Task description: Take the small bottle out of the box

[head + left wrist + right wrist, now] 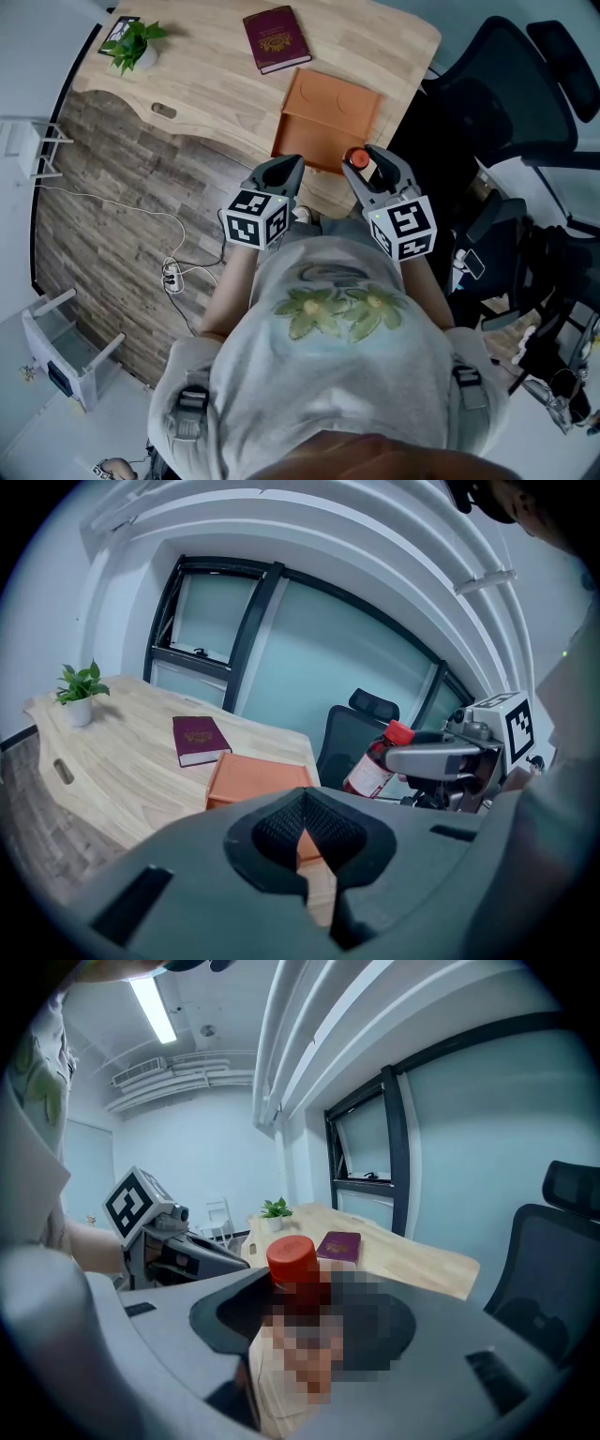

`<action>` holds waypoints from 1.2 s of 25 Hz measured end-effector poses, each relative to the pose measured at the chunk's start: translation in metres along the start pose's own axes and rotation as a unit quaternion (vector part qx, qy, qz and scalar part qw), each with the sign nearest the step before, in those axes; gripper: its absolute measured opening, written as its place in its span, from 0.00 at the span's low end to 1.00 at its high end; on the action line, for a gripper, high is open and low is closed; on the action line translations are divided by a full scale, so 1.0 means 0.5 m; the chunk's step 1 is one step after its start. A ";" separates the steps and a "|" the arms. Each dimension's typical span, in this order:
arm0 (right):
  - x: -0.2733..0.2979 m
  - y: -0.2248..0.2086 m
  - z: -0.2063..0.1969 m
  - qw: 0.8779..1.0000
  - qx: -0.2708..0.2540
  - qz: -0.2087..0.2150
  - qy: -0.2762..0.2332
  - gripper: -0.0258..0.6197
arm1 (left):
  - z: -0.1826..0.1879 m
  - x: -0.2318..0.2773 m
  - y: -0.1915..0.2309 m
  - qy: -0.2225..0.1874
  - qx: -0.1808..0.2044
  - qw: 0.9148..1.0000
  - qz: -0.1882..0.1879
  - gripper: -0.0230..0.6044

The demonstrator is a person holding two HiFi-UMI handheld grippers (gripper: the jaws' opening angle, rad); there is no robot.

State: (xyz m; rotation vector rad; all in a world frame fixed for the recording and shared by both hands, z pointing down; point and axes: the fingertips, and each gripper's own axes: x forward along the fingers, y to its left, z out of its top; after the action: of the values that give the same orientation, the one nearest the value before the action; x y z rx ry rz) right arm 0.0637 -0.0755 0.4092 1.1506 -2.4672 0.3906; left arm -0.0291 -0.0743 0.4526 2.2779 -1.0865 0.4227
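The small brown bottle with a red cap and white label is held in my right gripper, which is shut on it, off the table's near edge. In the right gripper view its red cap rises between the jaws; the body below is hidden by a mosaic patch. The left gripper view shows the bottle tilted, held up in the air. The orange box lies closed on the wooden table, just beyond both grippers. My left gripper is shut with nothing in it, beside the right one.
A maroon book lies on the wooden table behind the box, and a potted plant stands at the far left corner. A black office chair is to the right. Cables lie on the floor at left.
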 end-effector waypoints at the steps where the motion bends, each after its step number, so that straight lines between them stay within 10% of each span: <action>1: -0.002 0.002 0.003 1.000 0.000 0.001 -0.002 0.34 | -0.001 0.000 0.000 0.000 0.000 1.000 0.000 0.05; 30: -0.021 0.009 0.019 1.000 0.021 0.009 -0.014 0.34 | -0.005 -0.008 -0.006 0.000 0.002 1.000 0.002 0.05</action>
State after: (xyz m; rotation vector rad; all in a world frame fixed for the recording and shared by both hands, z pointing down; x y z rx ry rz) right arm 0.0643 -0.0697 0.3958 1.1583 -2.5074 0.4359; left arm -0.0294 -0.0690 0.4514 2.2789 -1.0922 0.4266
